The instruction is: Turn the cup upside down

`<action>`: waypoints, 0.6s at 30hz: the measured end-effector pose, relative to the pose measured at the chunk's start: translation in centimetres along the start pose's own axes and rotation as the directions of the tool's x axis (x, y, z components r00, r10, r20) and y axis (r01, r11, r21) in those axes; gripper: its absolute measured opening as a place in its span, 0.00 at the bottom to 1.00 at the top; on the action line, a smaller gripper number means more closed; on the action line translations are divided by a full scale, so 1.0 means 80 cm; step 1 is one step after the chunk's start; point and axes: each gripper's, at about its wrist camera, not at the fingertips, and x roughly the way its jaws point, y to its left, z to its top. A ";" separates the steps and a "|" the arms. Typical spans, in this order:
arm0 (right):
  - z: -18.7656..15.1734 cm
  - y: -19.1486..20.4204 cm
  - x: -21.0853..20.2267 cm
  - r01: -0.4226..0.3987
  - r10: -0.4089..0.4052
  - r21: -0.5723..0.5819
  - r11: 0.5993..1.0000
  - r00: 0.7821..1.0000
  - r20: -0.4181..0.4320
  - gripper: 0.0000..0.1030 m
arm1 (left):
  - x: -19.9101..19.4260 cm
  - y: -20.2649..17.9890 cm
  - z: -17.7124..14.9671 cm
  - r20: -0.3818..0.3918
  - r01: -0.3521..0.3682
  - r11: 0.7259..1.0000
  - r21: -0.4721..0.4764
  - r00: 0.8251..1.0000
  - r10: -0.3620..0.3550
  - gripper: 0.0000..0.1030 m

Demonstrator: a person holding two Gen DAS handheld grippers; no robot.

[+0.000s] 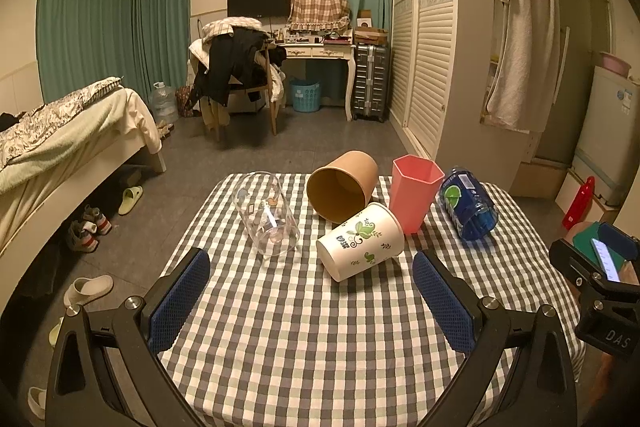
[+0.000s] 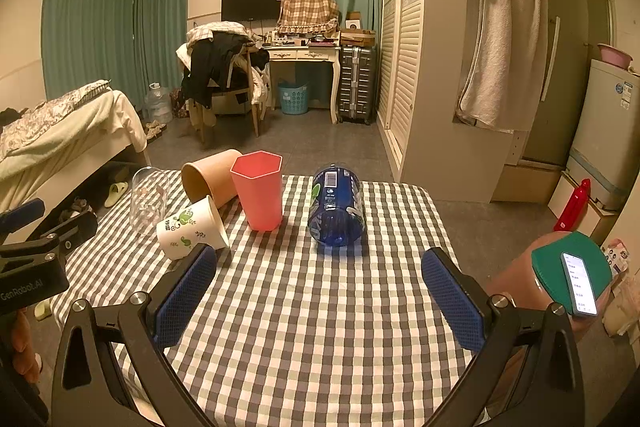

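1. Left gripper [image 1: 311, 301]: held low over the checked tablecloth [image 1: 304, 339], pointing forward, jaws spread wide, nothing between the blue pads [image 1: 180, 301].
2. Right gripper [image 2: 319, 297]: same level pose, jaws wide apart, empty.
3. Ahead of left gripper, close: white floral cup [image 1: 360, 241] on its side, touching the brown cup [image 1: 342, 185], also lying down.
4. Ahead and slightly right: pink cup [image 1: 414, 191] upright, mouth up.
5. Ahead-left: clear glass [image 1: 266, 213], standing mouth down.
6. Straight ahead of right gripper: blue bottle [image 2: 336, 205] lying down.
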 end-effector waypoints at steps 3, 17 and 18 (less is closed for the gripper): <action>-0.003 0.002 -0.001 -0.003 0.003 -0.001 1.000 1.000 -0.002 1.00 | 0.001 0.001 0.000 -0.008 -0.003 1.000 0.000 1.000 0.003 1.00; 0.000 0.009 0.003 -0.016 0.015 -0.013 1.000 1.000 -0.012 1.00 | 0.002 0.005 0.001 -0.019 -0.005 1.000 0.002 1.000 0.005 1.00; 0.000 0.010 0.003 -0.016 0.016 -0.014 1.000 1.000 -0.012 1.00 | 0.002 0.006 0.002 -0.020 -0.005 1.000 0.003 1.000 0.005 1.00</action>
